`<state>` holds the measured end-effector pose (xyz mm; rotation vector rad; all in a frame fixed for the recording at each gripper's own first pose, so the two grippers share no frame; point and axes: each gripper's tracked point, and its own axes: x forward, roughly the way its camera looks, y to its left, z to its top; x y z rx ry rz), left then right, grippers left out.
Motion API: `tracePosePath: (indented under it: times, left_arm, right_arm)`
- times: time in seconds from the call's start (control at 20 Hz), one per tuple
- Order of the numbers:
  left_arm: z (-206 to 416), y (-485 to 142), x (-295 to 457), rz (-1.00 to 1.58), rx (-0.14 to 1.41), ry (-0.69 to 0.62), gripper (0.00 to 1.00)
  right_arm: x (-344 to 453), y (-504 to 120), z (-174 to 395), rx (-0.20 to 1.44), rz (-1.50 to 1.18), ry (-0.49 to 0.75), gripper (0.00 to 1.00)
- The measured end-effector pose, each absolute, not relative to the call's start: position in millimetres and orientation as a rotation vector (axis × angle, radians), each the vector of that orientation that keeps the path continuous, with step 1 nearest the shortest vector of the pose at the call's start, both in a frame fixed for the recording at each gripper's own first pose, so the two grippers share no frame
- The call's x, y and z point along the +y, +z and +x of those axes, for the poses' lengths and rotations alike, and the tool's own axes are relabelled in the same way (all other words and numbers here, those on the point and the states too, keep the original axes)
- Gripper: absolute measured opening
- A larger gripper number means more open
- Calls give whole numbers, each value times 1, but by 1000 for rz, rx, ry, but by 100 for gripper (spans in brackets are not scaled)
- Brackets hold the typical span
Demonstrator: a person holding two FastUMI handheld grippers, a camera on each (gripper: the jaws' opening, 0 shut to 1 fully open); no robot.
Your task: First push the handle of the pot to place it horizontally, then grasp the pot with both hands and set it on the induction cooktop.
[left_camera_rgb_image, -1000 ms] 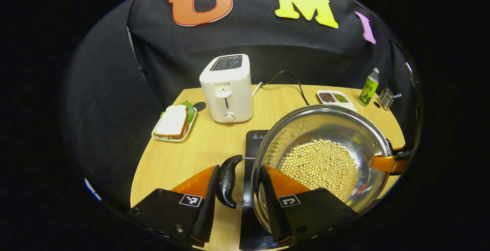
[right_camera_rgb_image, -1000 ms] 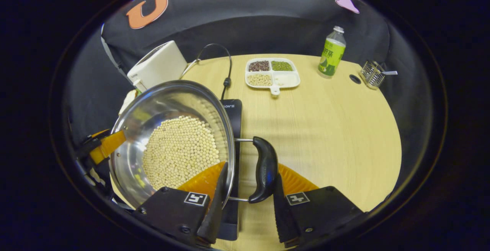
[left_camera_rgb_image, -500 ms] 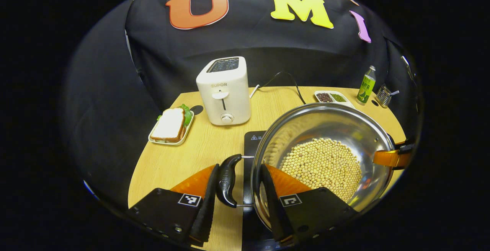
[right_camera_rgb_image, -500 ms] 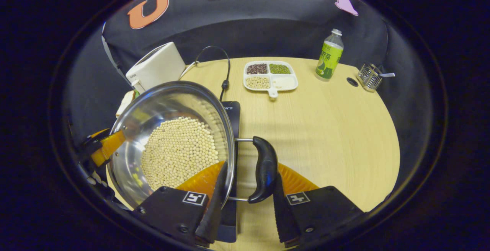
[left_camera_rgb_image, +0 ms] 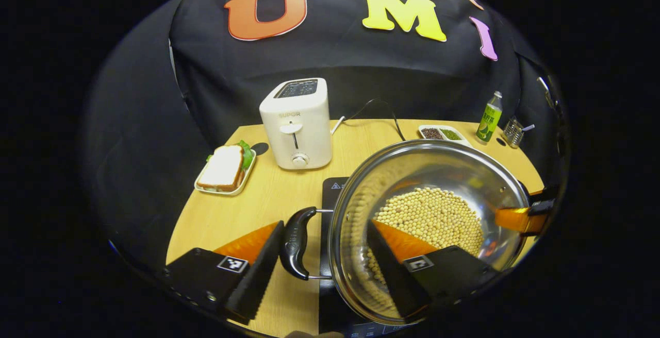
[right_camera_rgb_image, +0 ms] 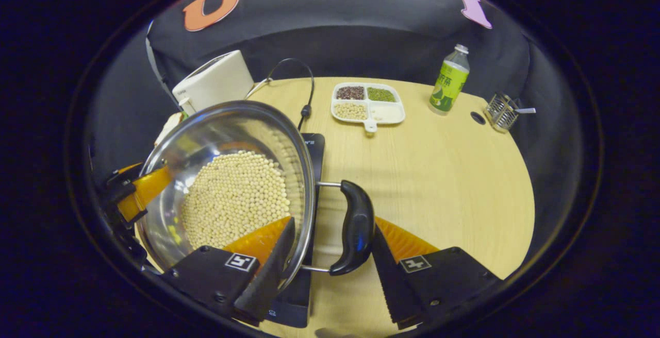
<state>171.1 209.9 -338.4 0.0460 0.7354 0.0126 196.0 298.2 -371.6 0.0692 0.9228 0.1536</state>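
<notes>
The left gripper (left_camera_rgb_image: 318, 271) has two black wedge-shaped fingers with saw-toothed inner edges; each carries a ribbed translucent orange panel on its upper face, a small white square tag with a black pattern, and small screws along its black base. The right gripper (right_camera_rgb_image: 325, 271) is built the same: black toothed fingers, orange ribbed panels, a white patterned tag on each; one finger of either gripper lies inside the pot (right_camera_rgb_image: 227, 188) rim and one outside it. Across the pot from each camera, the other gripper's orange finger shows with black hardware behind it.
</notes>
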Motion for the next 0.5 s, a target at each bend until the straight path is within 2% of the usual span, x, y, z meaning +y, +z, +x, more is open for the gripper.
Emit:
tracePosePath:
  times: [0.05,0.1,0.15,0.2,0.5]
  left_arm:
    - [172,-335,214,48,721,29,97]
    - [173,-331,217,45,711,37,97]
    - [170,-327,216,42,703,39,97]
    - [167,-323,217,40,699,38,97]
    - [162,-304,213,22,670,28,97]
  right_arm:
    - [295,-364,199,881,80,149,89]
    - [295,-357,204,838,76,159,84]
    - [295,-351,205,815,57,169,86]
    - [293,-348,206,801,39,168,82]
    - [294,-331,206,744,10,200,84]
